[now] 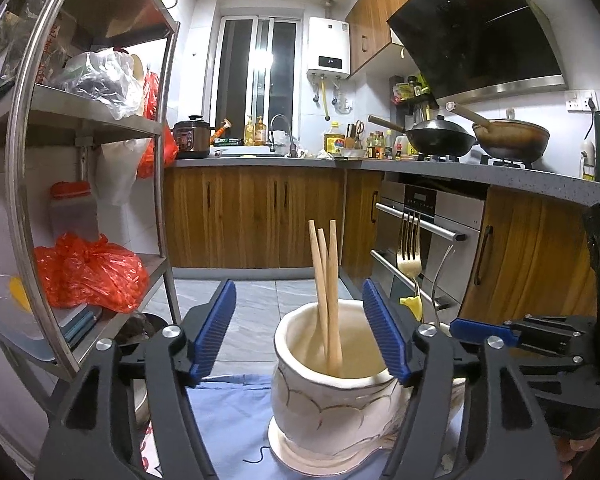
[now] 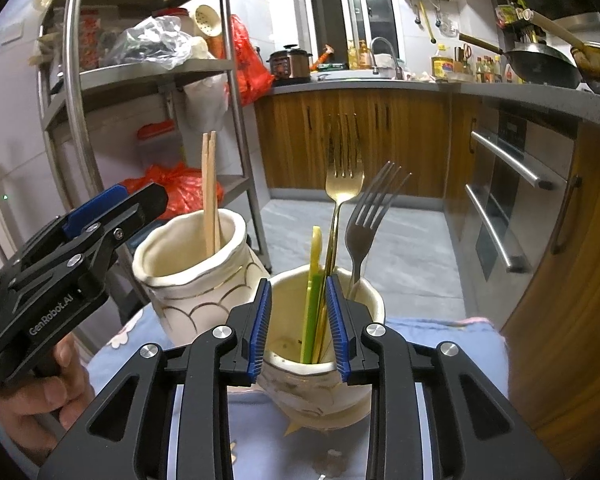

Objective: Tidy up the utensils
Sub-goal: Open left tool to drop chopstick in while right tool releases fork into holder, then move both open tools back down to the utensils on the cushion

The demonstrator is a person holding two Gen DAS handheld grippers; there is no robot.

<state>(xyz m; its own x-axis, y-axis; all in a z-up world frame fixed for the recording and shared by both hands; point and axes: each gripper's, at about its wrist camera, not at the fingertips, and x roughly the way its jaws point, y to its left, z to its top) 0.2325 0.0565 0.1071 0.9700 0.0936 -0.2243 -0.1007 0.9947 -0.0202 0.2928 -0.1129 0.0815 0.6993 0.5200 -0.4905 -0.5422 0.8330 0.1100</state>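
Right hand-held gripper (image 2: 299, 322) half-spread around upright yellow-green plastic utensil (image 2: 313, 296) at twelve o'clock in cream ceramic holder (image 2: 364, 292); left hand-held gripper (image 1: 300, 330) wide open, farther off.

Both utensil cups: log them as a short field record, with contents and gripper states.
left cup: holds wooden chopsticks, upright
right cup: holds gold fork, silver fork, yellow-green utensil
surface: blue cloth under both cups
left gripper: open, empty, in front of the left cup
right gripper: open around the gold fork's handle and the yellow-green utensil; contact unclear
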